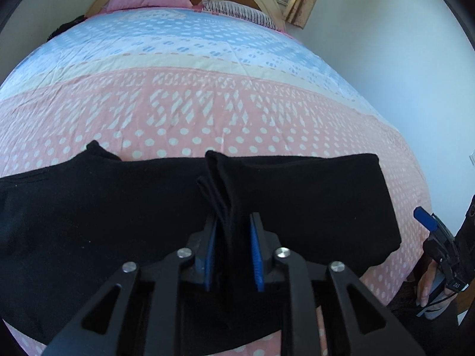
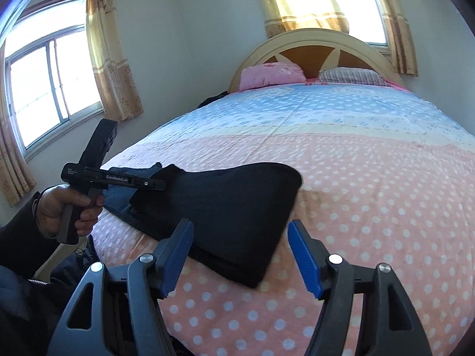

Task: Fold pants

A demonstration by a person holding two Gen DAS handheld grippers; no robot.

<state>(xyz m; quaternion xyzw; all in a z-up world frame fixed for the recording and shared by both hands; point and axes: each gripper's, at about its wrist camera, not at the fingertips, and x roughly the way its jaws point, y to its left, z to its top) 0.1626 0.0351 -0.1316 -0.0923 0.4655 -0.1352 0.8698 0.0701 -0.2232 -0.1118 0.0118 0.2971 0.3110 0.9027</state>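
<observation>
Left tool (image 1: 233, 228) pinches the bunched, partly folded black pants (image 1: 311, 201).

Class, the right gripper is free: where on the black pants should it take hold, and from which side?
Probably the near corner of the black pants, approached from the bed's near edge. The right gripper hovers there, jaws wide, and that stacked edge sits flat and uncovered. The left gripper grips the other end.

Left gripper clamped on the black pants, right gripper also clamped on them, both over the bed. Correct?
Not quite. The right gripper is open and holds nothing, as the right wrist view shows. The left gripper is indeed clamped on the black pants, over the bed.
</observation>
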